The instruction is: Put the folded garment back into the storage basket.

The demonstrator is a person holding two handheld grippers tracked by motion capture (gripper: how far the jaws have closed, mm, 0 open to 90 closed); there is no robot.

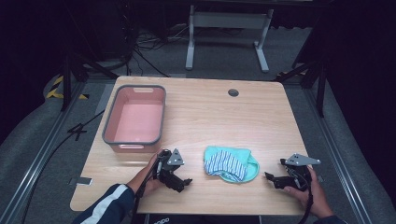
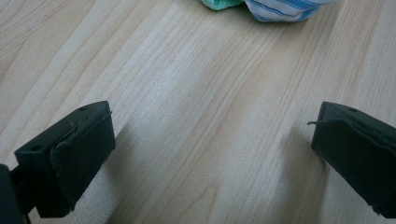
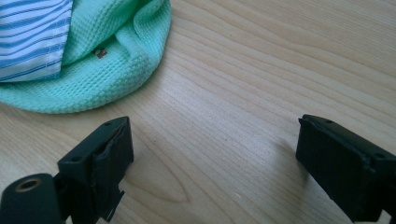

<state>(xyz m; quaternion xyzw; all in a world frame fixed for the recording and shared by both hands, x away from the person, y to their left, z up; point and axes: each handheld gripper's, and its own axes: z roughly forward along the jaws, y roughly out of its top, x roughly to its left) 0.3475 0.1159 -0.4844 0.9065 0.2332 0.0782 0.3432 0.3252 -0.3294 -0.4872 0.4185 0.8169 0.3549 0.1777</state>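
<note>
A folded pile of cloth lies near the table's front middle: a mint green waffle-knit piece [image 1: 247, 171] under a blue and white striped piece [image 1: 225, 162]. My left gripper [image 1: 186, 181] rests low on the table just left of the pile, jaws wide apart with bare wood between them [image 2: 212, 140]. The striped cloth [image 2: 280, 8] and a bit of green cloth [image 2: 219, 3] lie beyond its jaws. My right gripper [image 1: 268, 177] sits right of the pile, open [image 3: 212, 149], with the green cloth [image 3: 116, 60] and striped cloth [image 3: 32, 37] ahead to its left.
A pink basin with a grey rim [image 1: 135, 140] stands empty at the table's left, behind my left hand. A round cable hole [image 1: 233, 92] is at the back. The wooden table's front edge [image 1: 187, 207] runs just below both hands.
</note>
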